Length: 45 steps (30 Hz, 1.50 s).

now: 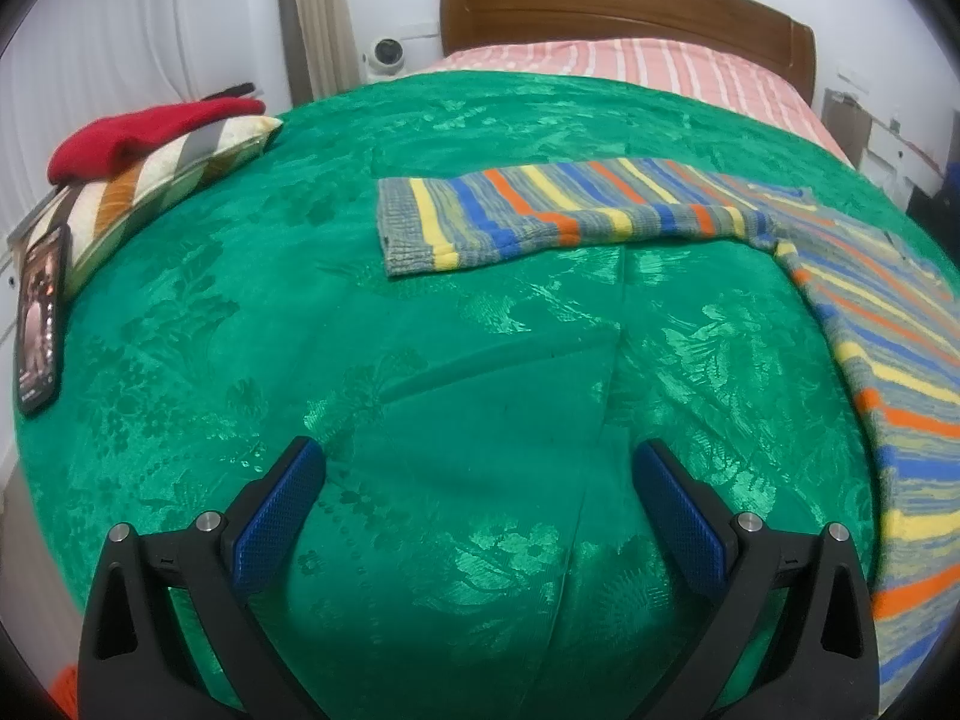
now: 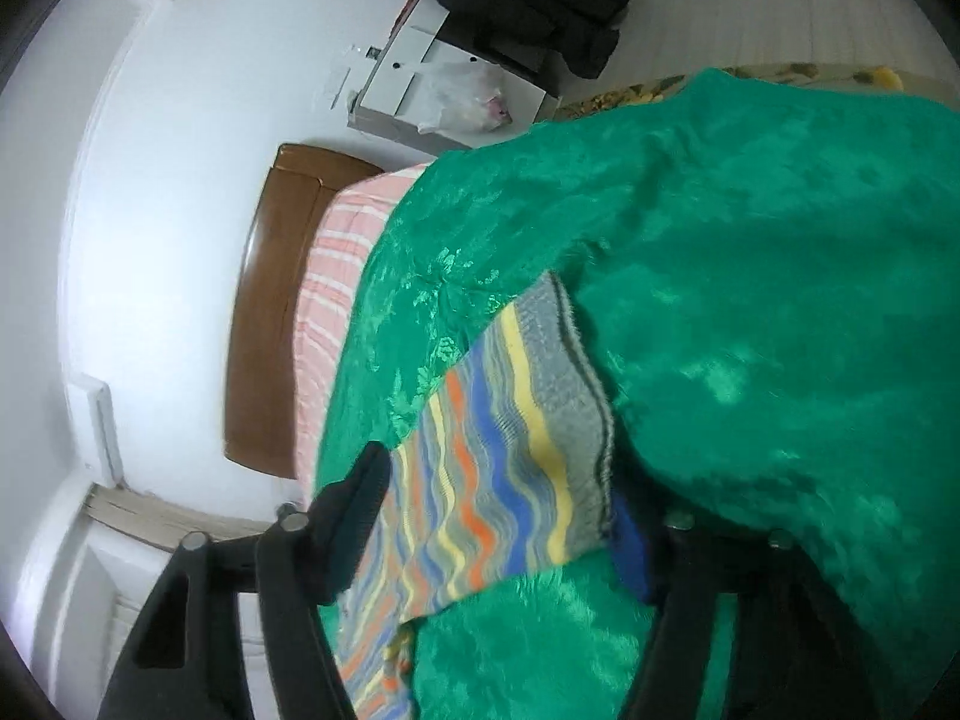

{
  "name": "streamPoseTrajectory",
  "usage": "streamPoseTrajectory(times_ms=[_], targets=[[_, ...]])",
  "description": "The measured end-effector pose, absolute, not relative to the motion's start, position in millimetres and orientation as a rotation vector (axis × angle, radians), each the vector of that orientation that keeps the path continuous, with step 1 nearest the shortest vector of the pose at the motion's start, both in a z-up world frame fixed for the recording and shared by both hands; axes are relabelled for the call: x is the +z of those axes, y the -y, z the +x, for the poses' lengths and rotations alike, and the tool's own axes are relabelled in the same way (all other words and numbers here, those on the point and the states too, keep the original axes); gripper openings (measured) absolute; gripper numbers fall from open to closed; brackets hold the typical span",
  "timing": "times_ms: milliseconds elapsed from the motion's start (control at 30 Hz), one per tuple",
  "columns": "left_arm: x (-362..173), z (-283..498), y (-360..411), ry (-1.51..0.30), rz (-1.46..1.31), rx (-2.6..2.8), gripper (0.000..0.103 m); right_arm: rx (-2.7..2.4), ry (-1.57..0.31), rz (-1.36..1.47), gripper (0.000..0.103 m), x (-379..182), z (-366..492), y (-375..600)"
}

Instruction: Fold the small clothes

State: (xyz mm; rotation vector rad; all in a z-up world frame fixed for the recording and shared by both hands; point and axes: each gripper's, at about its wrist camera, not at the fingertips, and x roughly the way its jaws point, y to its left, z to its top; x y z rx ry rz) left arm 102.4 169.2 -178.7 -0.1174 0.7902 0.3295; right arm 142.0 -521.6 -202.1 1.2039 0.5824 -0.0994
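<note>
while flat on bedspread (image 1: 480, 360), striped sleeve (image 1: 570, 210) crosswise, cuff (image 1: 399, 228) leftward (both jaws apart, empty)

Multicoloured striped sweater (image 1: 558, 213) on green floral bedspread (image 1: 420, 360).

Bedspread (image 1: 480, 312): glossy green damask cloth. Sweater (image 1: 540, 210): coarse striped knit. Headboard (image 1: 624, 6): polished wood. Left claw (image 1: 480, 510) pads (image 1: 273, 516): textured blue rubber.

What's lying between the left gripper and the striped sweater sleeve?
Only bare green bedspread: in the left wrist view, nothing sits between the left gripper and the striped sweater sleeve.
</note>
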Motion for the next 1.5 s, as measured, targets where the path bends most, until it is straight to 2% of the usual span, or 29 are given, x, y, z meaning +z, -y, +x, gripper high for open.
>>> streamPoseTrajectory(times_ms=[33, 67, 133, 233, 333, 467, 567, 600, 633, 700, 733, 933, 1033, 1067, 1100, 1133, 1167, 1200, 1233, 1267, 1400, 1500], targets=[[-178.7, 102.3, -169.1, -0.791, -0.119, 0.329, 0.103, -0.101, -0.599, 1.191, 0.044, -202.5, 147.7, 520.4], [-178.8, 102.5, -169.2, -0.791, -0.119, 0.328, 0.103, -0.106, -0.628, 1.170, 0.026, -204.4, 155.1, 520.4], [-179.0, 102.7, -168.8, -0.790, -0.119, 0.329, 0.103, -0.154, -0.669, 1.117, 0.007, -204.3, 160.0, 519.0], [-179.0, 102.4, -169.0, -0.790, -0.119, 0.329, 0.103, -0.167, -0.683, 0.951, 0.007, -173.8, 173.8, 502.7], [-179.1, 102.8, -169.0, -0.790, -0.119, 0.329, 0.103, -0.023, -0.641, 0.768, 0.007, -111.4, 199.9, 454.4], [-178.8, 103.2, -169.6, -0.790, -0.123, 0.327, 0.103, 0.244, -0.635, 0.597, 0.007, -44.0, 242.4, 350.8], [-178.5, 103.2, -169.6, -0.789, -0.123, 0.327, 0.103, 0.389, -0.677, 0.516, 0.007, -28.0, 272.4, 268.8], [-178.4, 102.9, -169.7, -0.788, -0.124, 0.327, 0.103, 0.417, -0.690, 0.487, 0.007, -28.3, 279.2, 245.1], [-178.4, 102.8, -169.9, -0.788, -0.125, 0.326, 0.103, 0.450, -0.706, 0.462, 0.012, -31.8, 287.1, 218.3], [-178.4, 102.2, -170.3, -0.786, -0.128, 0.324, 0.103, 0.542, -0.772, 0.469, 0.050, -49.6, 300.1, 178.0], [-178.4, 102.0, -170.4, -0.785, -0.129, 0.323, 0.103, 0.575, -0.809, 0.485, 0.082, -59.7, 304.3, 164.1], [-178.6, 101.9, -170.4, -0.785, -0.128, 0.324, 0.103, 0.533, -0.896, 0.488, 0.083, -102.5, 295.3, 164.5], [-178.7, 102.0, -170.5, -0.784, -0.128, 0.325, 0.103, 0.412, -1.048, 0.501, 0.083, -146.8, 292.0, 202.7], [-178.6, 102.1, -170.6, -0.784, -0.128, 0.325, 0.103, 0.297, -1.141, 0.468, 0.080, -169.6, 292.3, 223.1], [-178.7, 102.0, -170.4, -0.784, -0.128, 0.325, 0.103, 0.218, -1.178, 0.452, 0.072, -180.9, 286.8, 242.2], [-178.7, 102.1, -170.3, -0.783, -0.127, 0.326, 0.103, 0.194, -1.171, 0.482, 0.034, -189.3, 281.5, 269.7], [-178.8, 102.3, -170.2, -0.781, -0.126, 0.327, 0.103, 0.180, -1.159, 0.500, 0.022, -188.6, 275.1, 284.3], [-179.0, 102.5, -169.7, -0.780, -0.123, 0.329, 0.103, 0.124, -1.128, 0.475, 0.025, -182.6, 266.5, 298.5], [-179.3, 102.7, -169.2, -0.779, -0.121, 0.331, 0.103, 0.081, -1.101, 0.440, 0.045, -176.3, 260.2, 306.0], [-179.5, 103.3, -169.2, -0.779, -0.120, 0.332, 0.103, 0.073, -1.060, 0.414, 0.058, -166.1, 247.1, 312.0], [-179.9, 102.6, -168.0, -0.775, -0.118, 0.335, 0.103, 0.191, -1.002, 0.387, 0.059, -151.3, 213.0, 317.9], [-180.2, 101.4, -167.1, -0.769, -0.116, 0.337, 0.103, 0.135, -0.942, 0.199, 0.064, -152.4, 185.5, 318.8]])
